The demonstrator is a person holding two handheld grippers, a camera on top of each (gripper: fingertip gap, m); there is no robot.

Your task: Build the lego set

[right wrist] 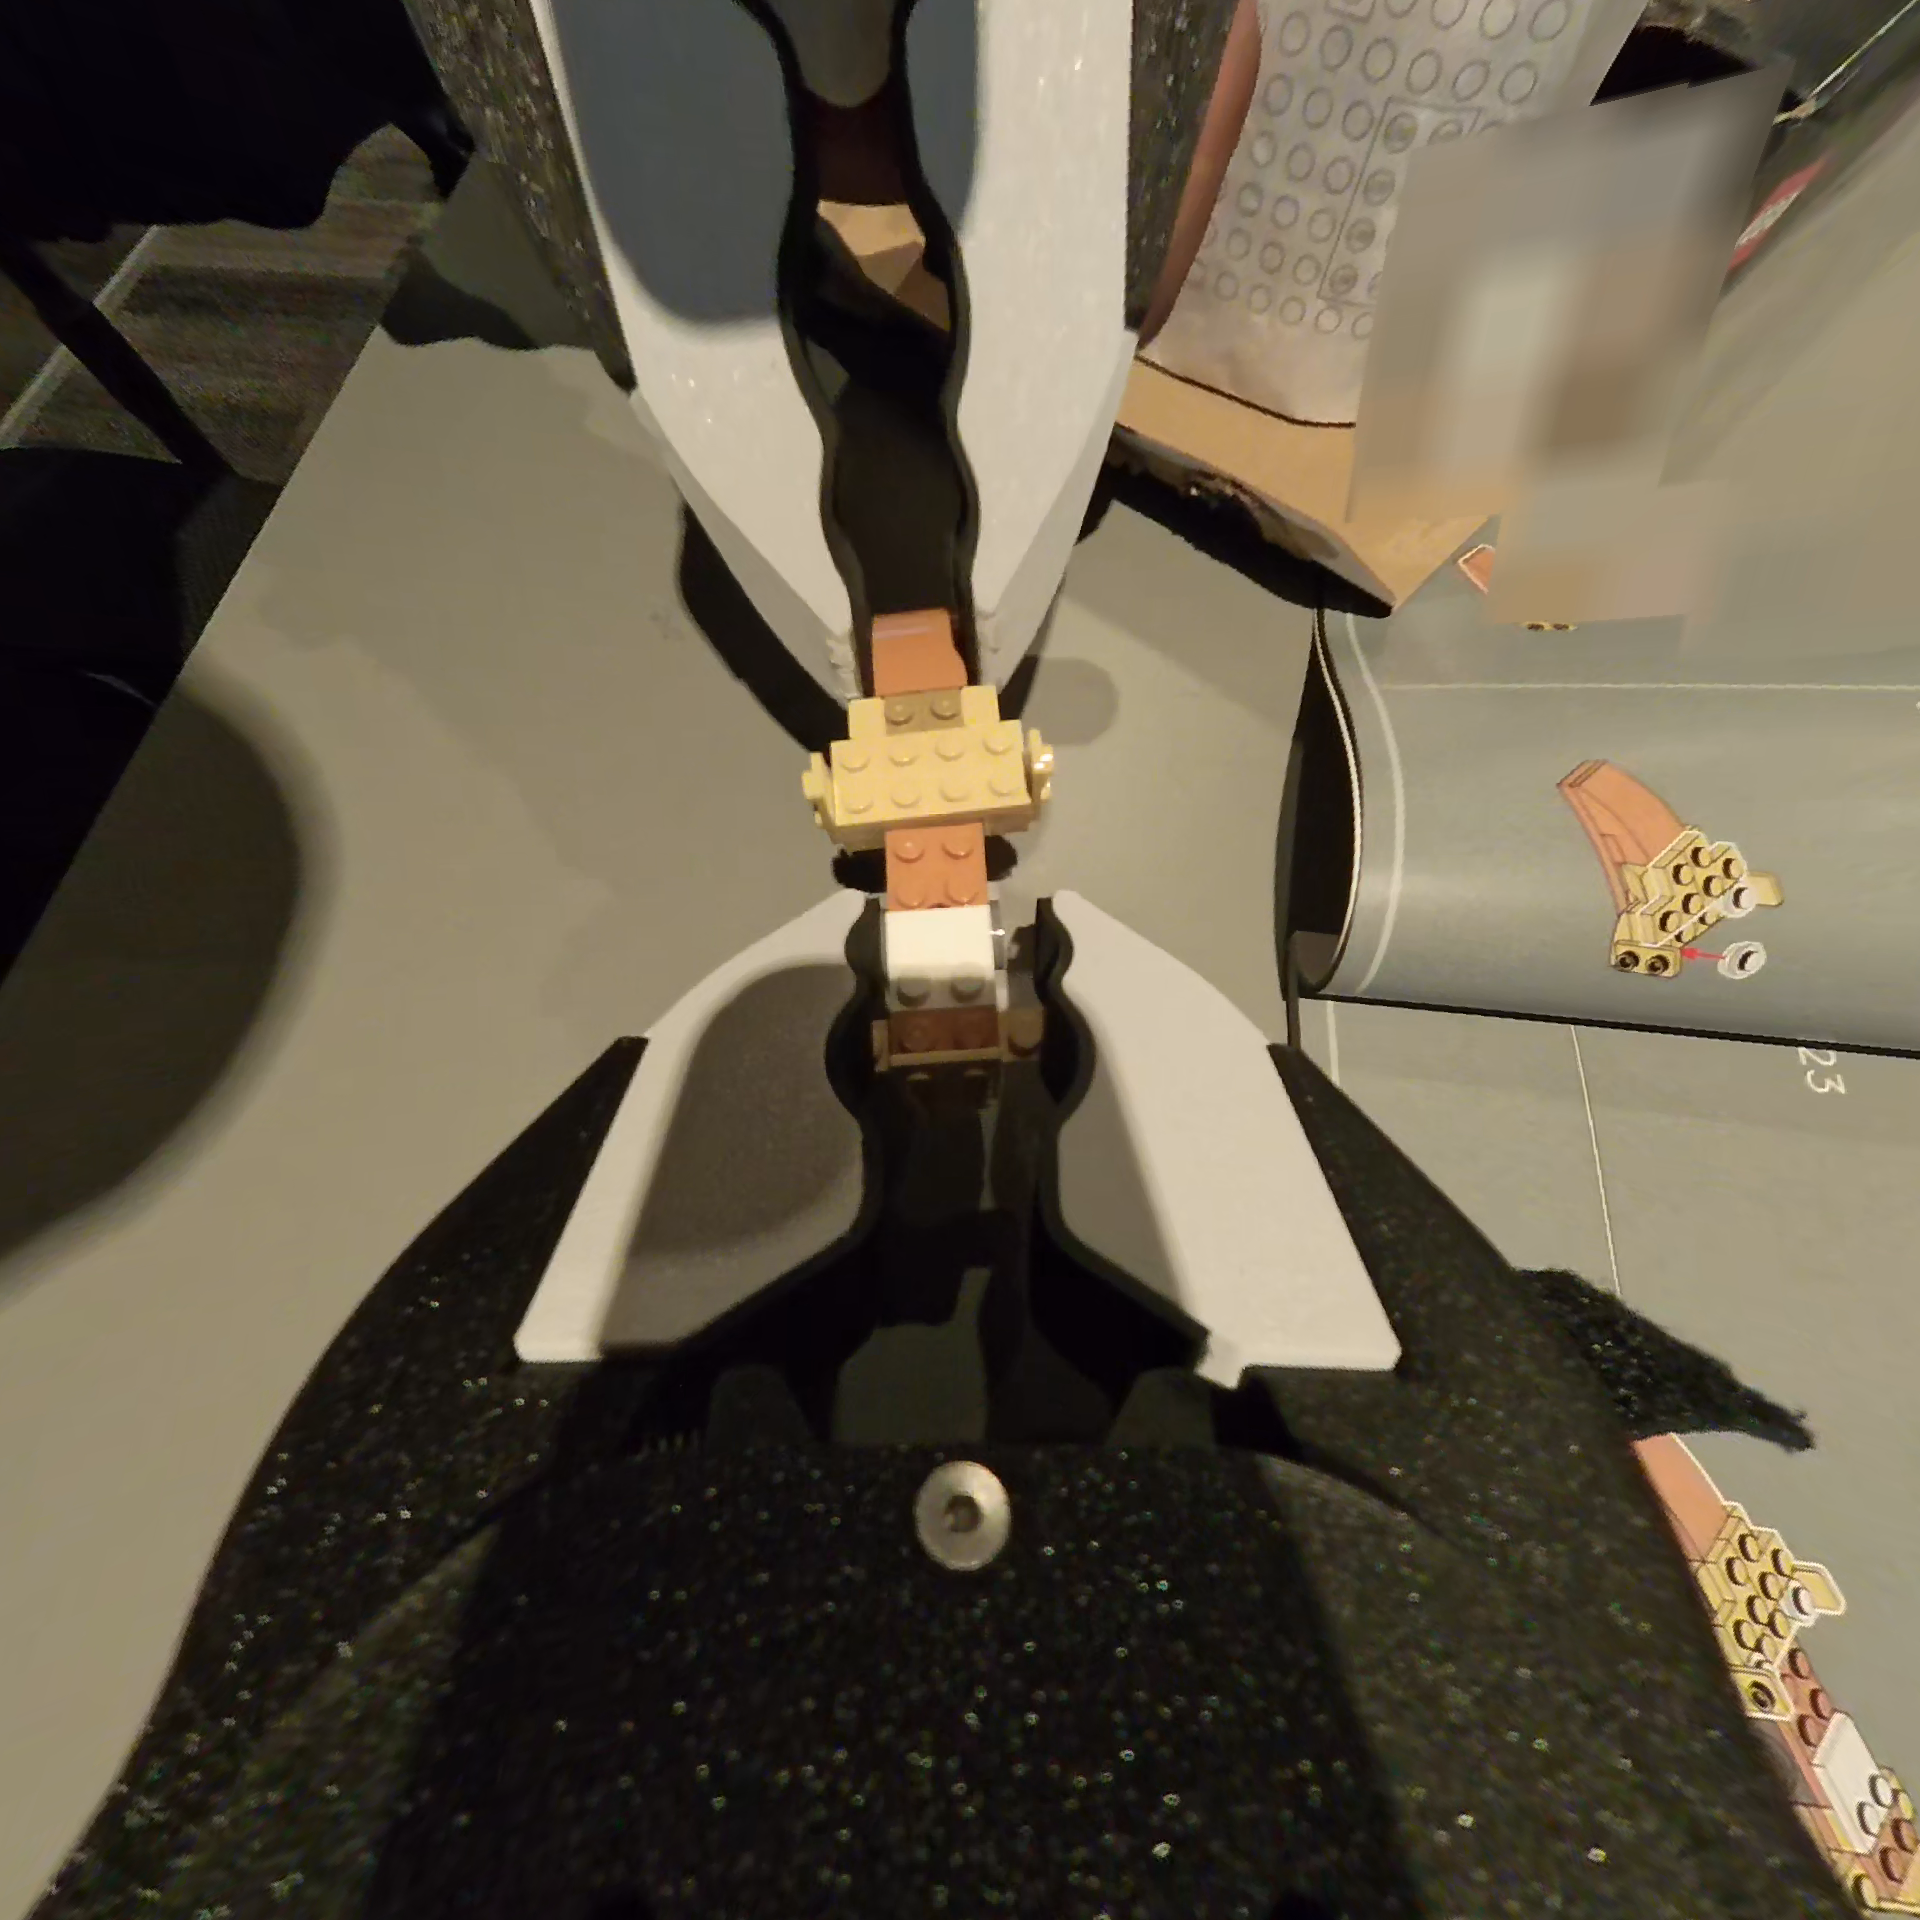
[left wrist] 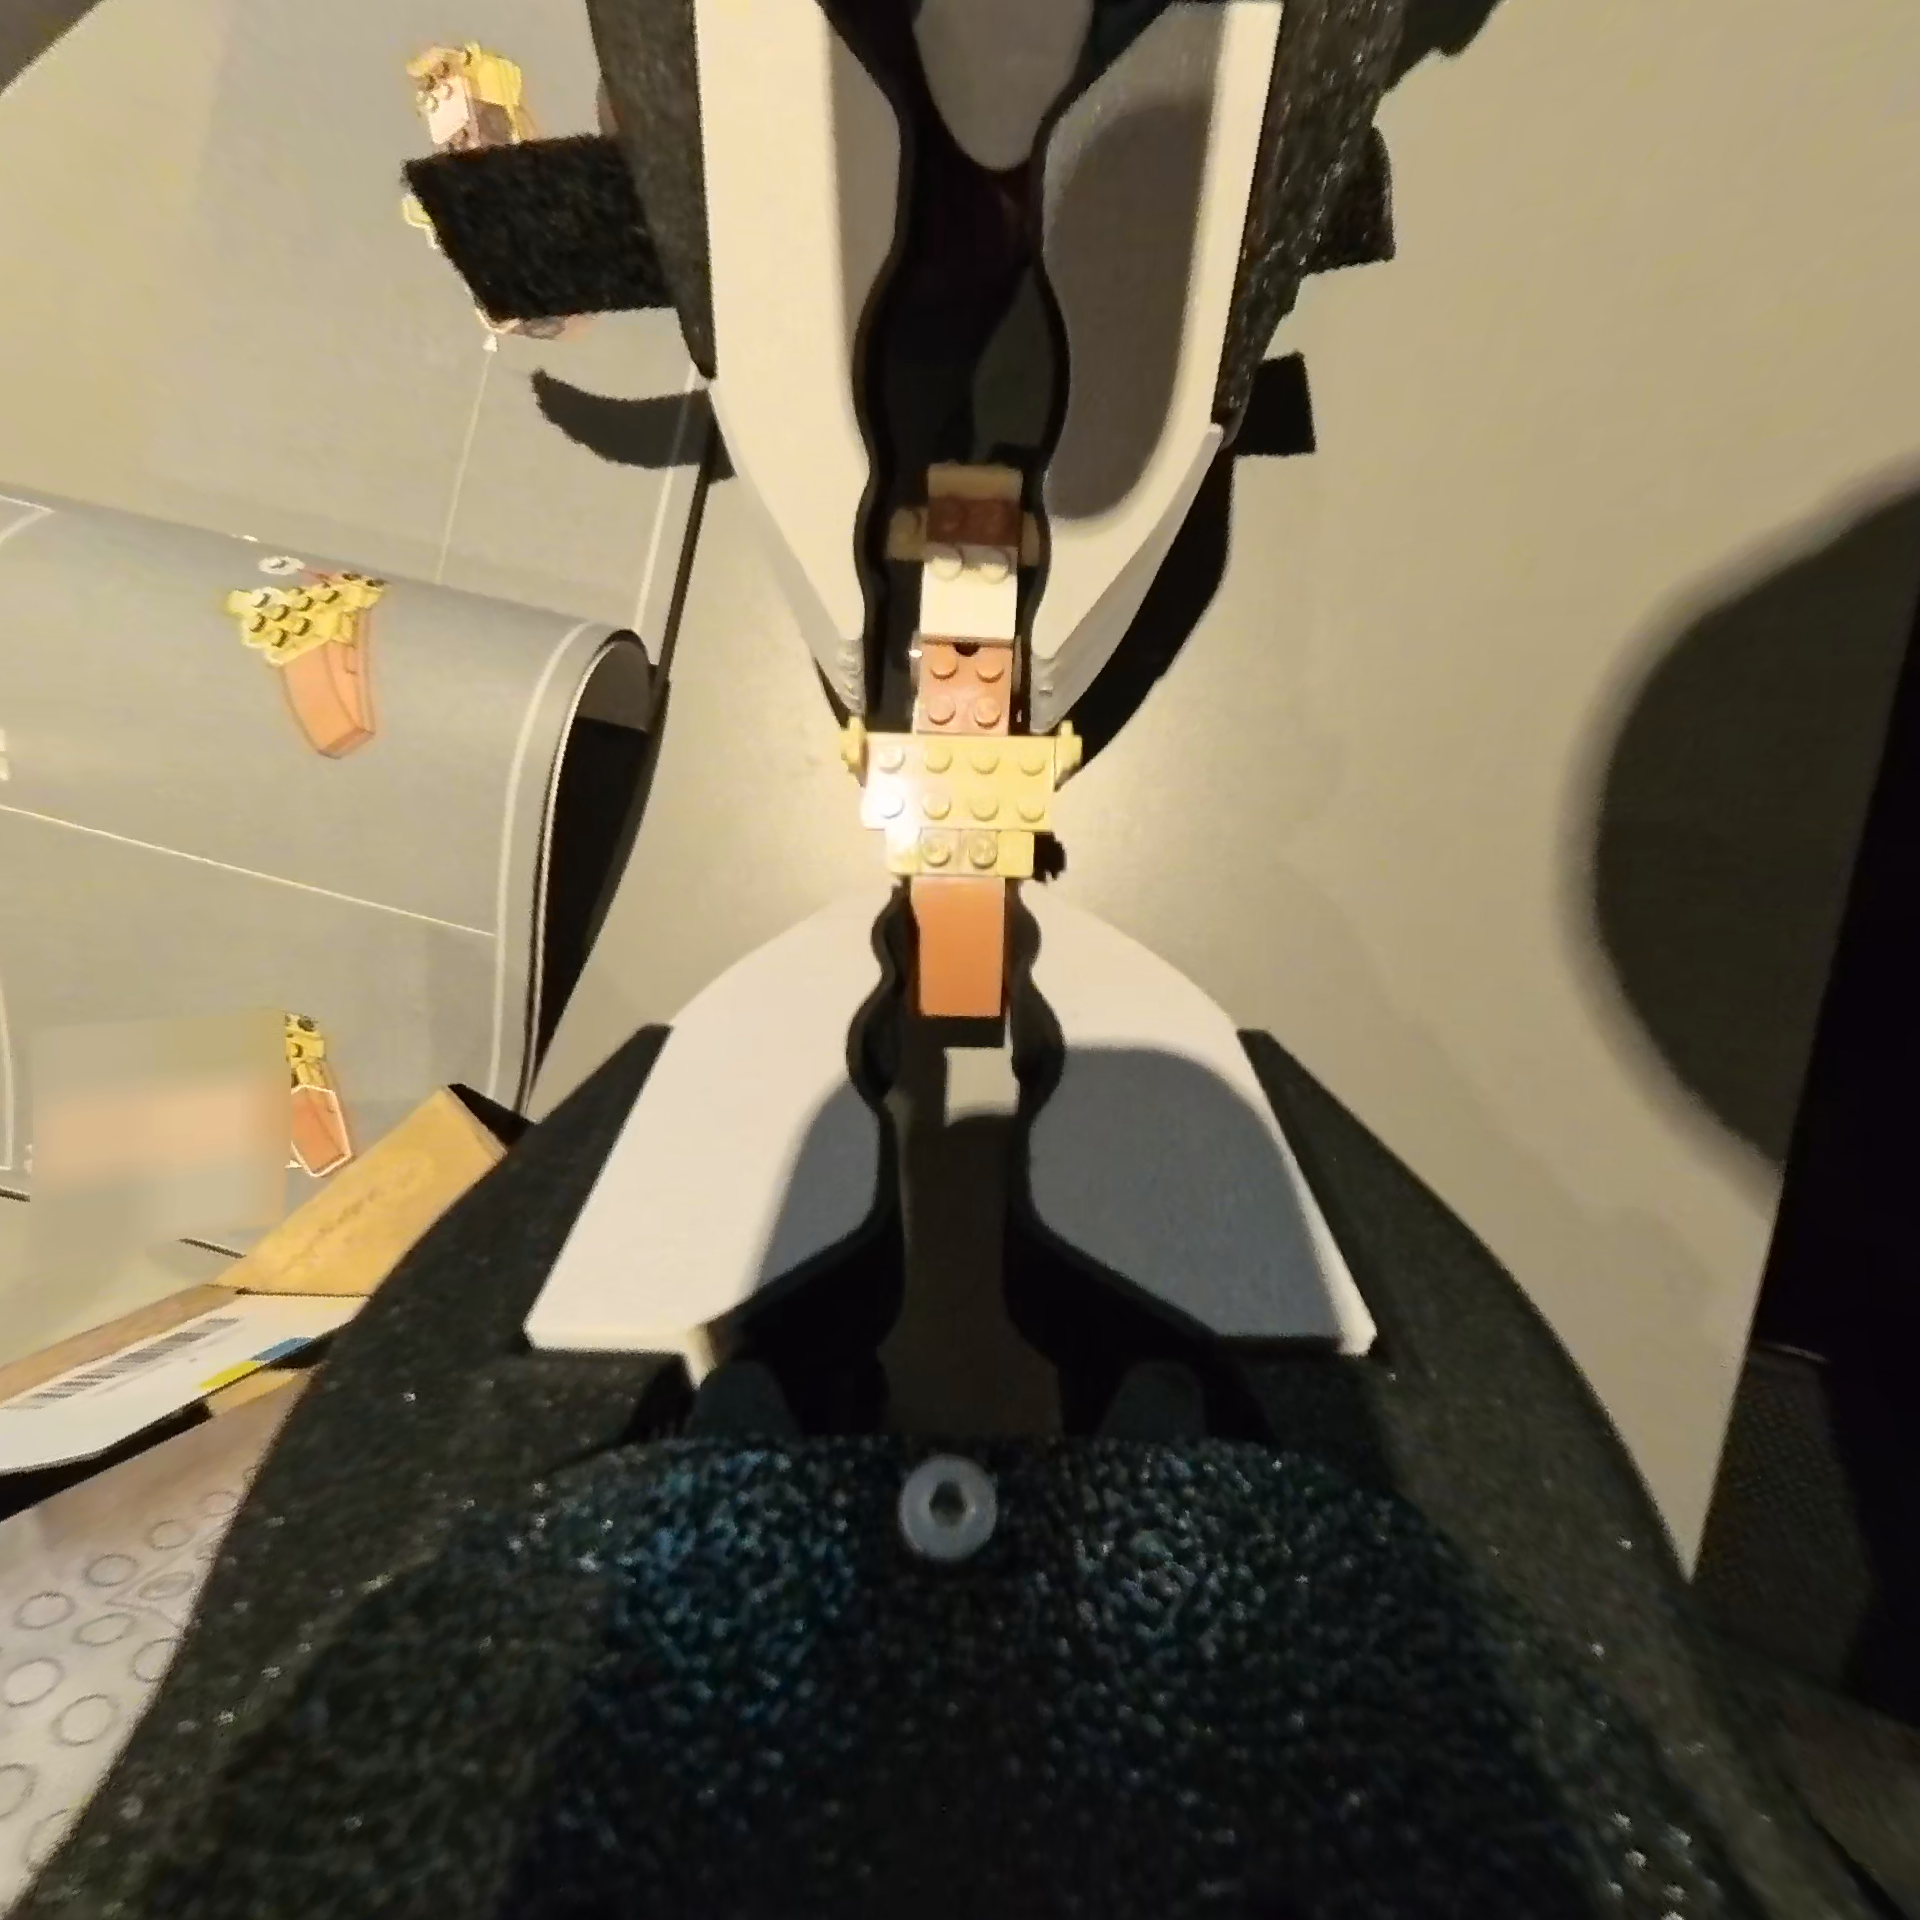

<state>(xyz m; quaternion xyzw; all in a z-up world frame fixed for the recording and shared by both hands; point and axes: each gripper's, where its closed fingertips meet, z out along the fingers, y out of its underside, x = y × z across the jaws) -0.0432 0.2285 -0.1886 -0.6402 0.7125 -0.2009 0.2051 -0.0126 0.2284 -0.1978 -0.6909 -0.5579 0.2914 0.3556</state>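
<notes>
A small lego assembly [left wrist: 966, 795] is held in the air between the two grippers, which face each other tip to tip. It has a tan studded plate in the middle, an orange curved piece at one end, and orange, white and brown bricks at the other. My left gripper [left wrist: 951, 935] is shut on the orange curved end. My right gripper [right wrist: 945, 935] is shut on the white and brown end. The right gripper [left wrist: 961, 665] shows at the top of the left wrist view. The left gripper [right wrist: 914, 665] shows at the top of the right wrist view, above the assembly [right wrist: 925, 779].
An open grey instruction booklet [left wrist: 260, 727] [right wrist: 1662, 883] lies curled on the grey table [right wrist: 468, 623]. A cardboard box [left wrist: 364, 1216] [right wrist: 1247, 468] and a stud-patterned bag [right wrist: 1330, 156] lie beside the booklet. A dark area lies past the table edge [right wrist: 156, 312]. My two grippers' fingertips are within a few centimetres of each other.
</notes>
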